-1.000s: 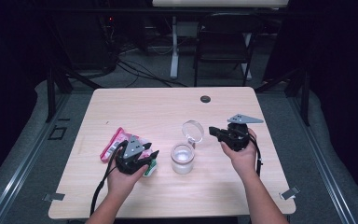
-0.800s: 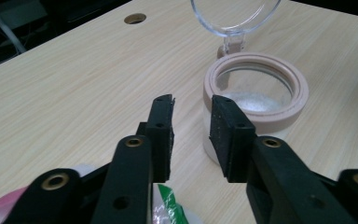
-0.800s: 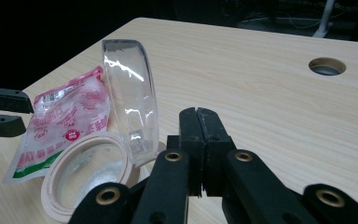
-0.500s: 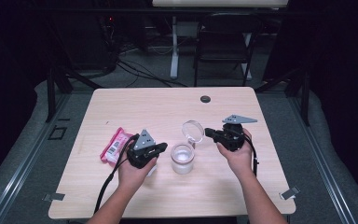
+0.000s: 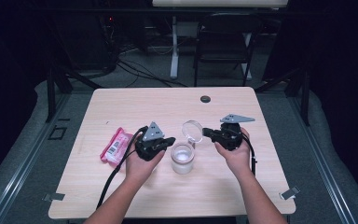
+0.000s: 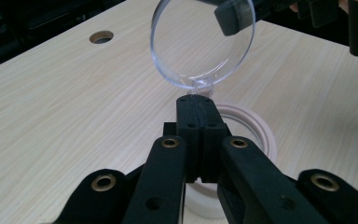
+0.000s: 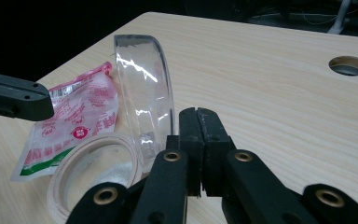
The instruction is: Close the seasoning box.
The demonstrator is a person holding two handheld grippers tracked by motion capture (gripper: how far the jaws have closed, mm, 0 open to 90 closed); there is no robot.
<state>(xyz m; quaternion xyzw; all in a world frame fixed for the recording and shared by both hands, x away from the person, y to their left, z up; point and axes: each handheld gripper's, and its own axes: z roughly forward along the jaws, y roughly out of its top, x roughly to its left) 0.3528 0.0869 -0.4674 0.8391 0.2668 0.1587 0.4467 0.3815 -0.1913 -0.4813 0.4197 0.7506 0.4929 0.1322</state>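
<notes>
On the pale wooden table (image 5: pixel 121 196) stands a small clear round plastic jar (image 5: pixel 182 158), its hinged transparent lid (image 5: pixel 193 130) upright. The right gripper (image 5: pixel 207 132) has its jaws clenched at the lid's edge; whether they pinch it is unclear. The left gripper (image 5: pixel 171 140), jaws just closed on nothing, hovers beside the jar. A pink packet (image 5: pixel 116 145) lies left.

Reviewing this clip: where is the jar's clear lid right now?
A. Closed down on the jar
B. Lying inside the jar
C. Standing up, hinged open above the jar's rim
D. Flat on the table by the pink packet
C: the lid stands upright over the rim of the jar, seen edge-on in the right gripper view, and the jar's mouth is open.
</notes>
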